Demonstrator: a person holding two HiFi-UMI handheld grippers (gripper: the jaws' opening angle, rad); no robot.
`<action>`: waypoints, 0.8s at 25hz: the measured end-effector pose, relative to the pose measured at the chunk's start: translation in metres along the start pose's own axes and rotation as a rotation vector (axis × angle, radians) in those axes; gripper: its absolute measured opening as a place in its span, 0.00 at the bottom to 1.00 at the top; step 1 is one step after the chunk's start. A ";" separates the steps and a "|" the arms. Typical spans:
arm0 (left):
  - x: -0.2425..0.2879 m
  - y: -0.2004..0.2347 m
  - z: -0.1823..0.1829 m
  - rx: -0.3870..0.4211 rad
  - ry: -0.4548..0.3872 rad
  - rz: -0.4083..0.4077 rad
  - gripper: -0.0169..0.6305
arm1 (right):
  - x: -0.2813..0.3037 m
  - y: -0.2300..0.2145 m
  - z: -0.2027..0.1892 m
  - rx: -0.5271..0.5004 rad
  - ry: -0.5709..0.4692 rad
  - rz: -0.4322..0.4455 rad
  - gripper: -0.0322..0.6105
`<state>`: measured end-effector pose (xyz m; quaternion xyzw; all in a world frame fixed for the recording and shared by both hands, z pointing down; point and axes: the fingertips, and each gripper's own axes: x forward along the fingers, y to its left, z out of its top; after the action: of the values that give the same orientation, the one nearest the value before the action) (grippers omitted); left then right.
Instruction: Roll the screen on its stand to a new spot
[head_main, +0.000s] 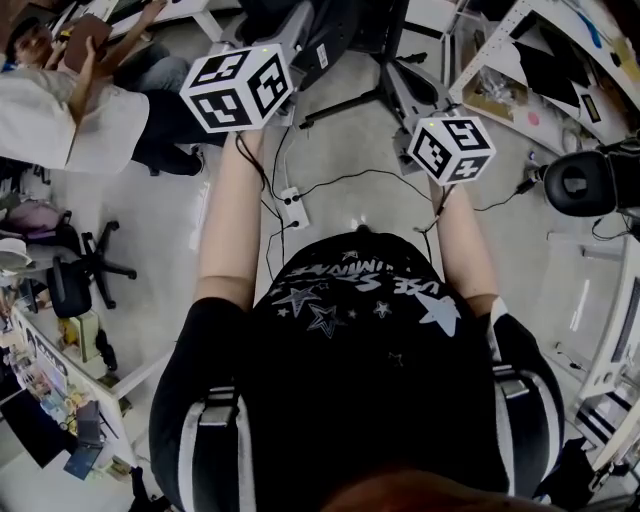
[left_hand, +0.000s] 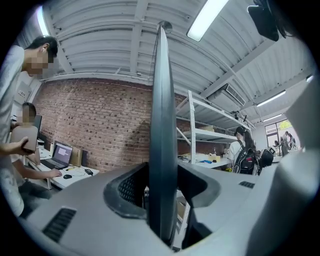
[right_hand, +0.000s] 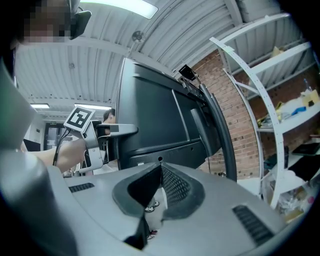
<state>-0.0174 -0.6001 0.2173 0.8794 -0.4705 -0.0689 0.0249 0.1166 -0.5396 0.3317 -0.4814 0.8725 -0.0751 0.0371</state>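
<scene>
White lettering (head_main: 372, 282) is printed in curved rows among stars on the black shirt (head_main: 370, 360), seen upside down in the head view; only "USE" can be made out, and the rest is too folded and distorted to be read. Black-and-white square patterns, not letters or digits, are carried by the left cube (head_main: 238, 88) and the right cube (head_main: 452, 148). On the laptop (left_hand: 61, 154) in the left gripper view nothing can be read, being too small. No brand or label can be made out in the right gripper view
</scene>
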 end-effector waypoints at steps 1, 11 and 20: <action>-0.003 0.000 0.000 -0.002 -0.002 -0.001 0.34 | 0.000 0.003 0.000 -0.002 0.000 -0.001 0.06; -0.026 0.002 0.005 -0.013 -0.007 0.004 0.34 | -0.008 0.047 -0.005 -0.005 0.004 0.002 0.06; -0.040 -0.013 0.001 -0.024 0.004 -0.017 0.34 | -0.039 0.066 -0.020 0.013 0.005 -0.048 0.06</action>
<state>-0.0288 -0.5597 0.2188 0.8832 -0.4619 -0.0730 0.0358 0.0799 -0.4701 0.3405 -0.5017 0.8603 -0.0829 0.0361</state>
